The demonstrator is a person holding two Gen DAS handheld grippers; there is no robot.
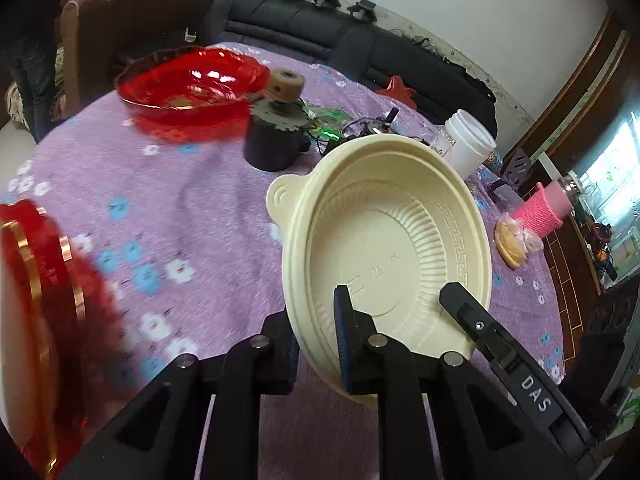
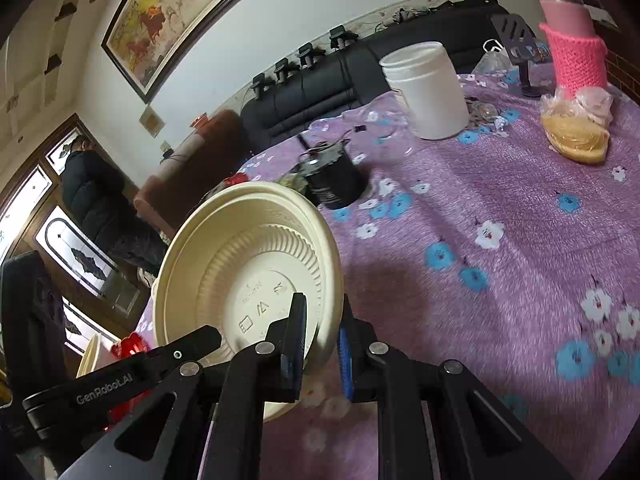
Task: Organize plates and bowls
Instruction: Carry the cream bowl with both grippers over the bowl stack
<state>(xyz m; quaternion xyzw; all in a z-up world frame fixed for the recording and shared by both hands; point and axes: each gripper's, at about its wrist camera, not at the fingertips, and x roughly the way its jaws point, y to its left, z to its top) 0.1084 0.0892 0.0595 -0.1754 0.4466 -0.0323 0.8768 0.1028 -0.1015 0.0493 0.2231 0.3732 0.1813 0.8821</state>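
Cream bowl [image 1: 384, 240], ribbed plastic with a tab handle: held tilted above the purple flowered tablecloth [image 1: 192, 216], its rim clamped between the narrow jaws of the left gripper [image 1: 320, 344]. Second cream bowl [image 2: 248, 272], underside toward the camera: held tilted off the cloth, rim pinched in the nearly closed right gripper [image 2: 322, 344].
Red transparent dish [image 1: 192, 84]: toward the far edge of the table, blurred.
Red gold-trimmed plate [image 1: 44, 320]: at the near left edge, blurred.
Black cylinder [image 1: 272, 144]: mid-table, beside the red dish.
White jar [image 2: 428, 88] and pink knitted bottle sleeve [image 2: 576, 60]: far right edge.
Person in dark coat [image 2: 96, 196]: standing beyond the table.
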